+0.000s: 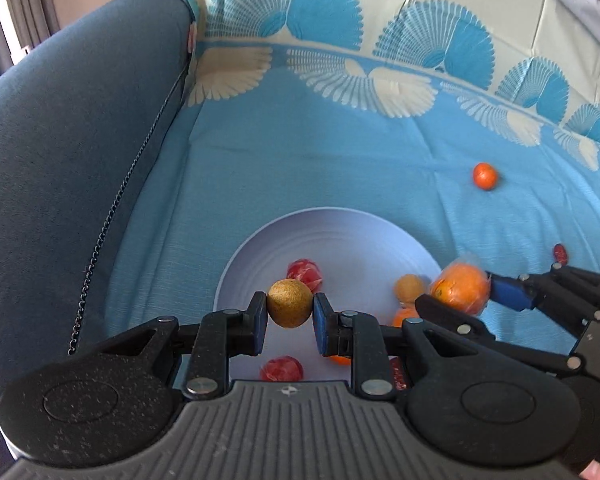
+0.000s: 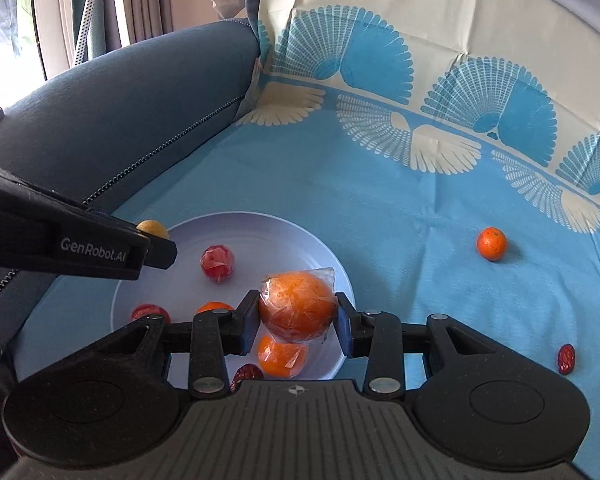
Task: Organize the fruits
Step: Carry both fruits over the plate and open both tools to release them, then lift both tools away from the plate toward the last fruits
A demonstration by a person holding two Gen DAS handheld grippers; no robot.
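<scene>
Though film-wrapped, round glossy orange

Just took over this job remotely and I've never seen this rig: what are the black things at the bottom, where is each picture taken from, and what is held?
No robot arm here: a person carries a hand-held claw in each hand, with a camera looking along its fingers. One picture is from the left claw, the other from the right claw. The left is shut on a small tan round fruit; the right is shut on a plastic-wrapped orange. Both are over a pale plate holding several red and orange fruits. On the blue cloth lie a small orange and a red date-like fruit.
</scene>
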